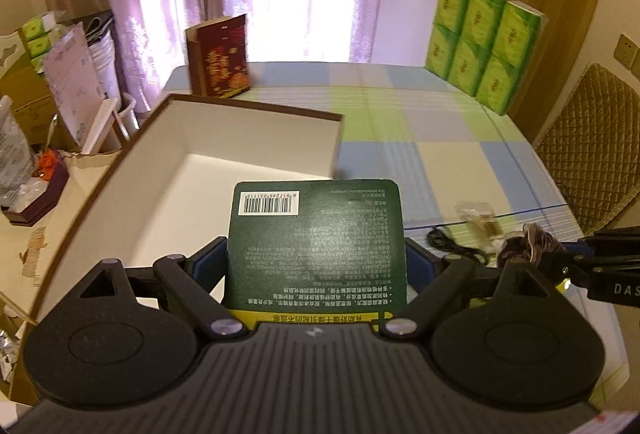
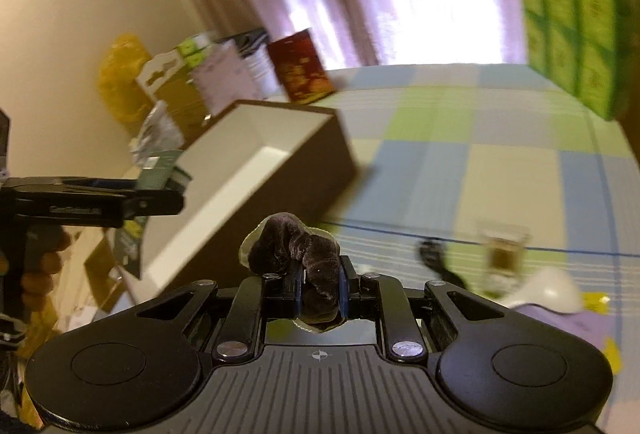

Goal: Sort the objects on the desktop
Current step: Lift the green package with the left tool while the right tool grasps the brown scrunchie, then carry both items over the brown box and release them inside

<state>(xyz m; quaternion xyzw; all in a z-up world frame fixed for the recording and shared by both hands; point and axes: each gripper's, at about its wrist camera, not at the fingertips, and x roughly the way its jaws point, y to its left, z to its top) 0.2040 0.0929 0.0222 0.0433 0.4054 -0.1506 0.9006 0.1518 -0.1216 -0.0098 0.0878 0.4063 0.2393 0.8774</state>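
My left gripper (image 1: 316, 266) is shut on a dark green card pack (image 1: 316, 238) with a barcode, held over the near end of the open brown box (image 1: 256, 116) with white inside walls. My right gripper (image 2: 320, 284) is shut on a dark brown velvet scrunchie (image 2: 296, 246), raised above the checked tablecloth to the right of the box (image 2: 256, 154). In the left wrist view the scrunchie (image 1: 528, 240) and the right gripper show at the right edge. In the right wrist view the left gripper (image 2: 160, 194) with the green pack (image 2: 160, 168) shows at the left.
On the checked tablecloth (image 1: 440, 138) lie a black cable (image 1: 452, 248) and a small clear packet (image 1: 480, 220). A red box (image 1: 220, 56) stands at the far edge, green tissue packs (image 1: 480, 38) at the far right. A white object (image 2: 552, 290) lies near right. Clutter crowds the left side.
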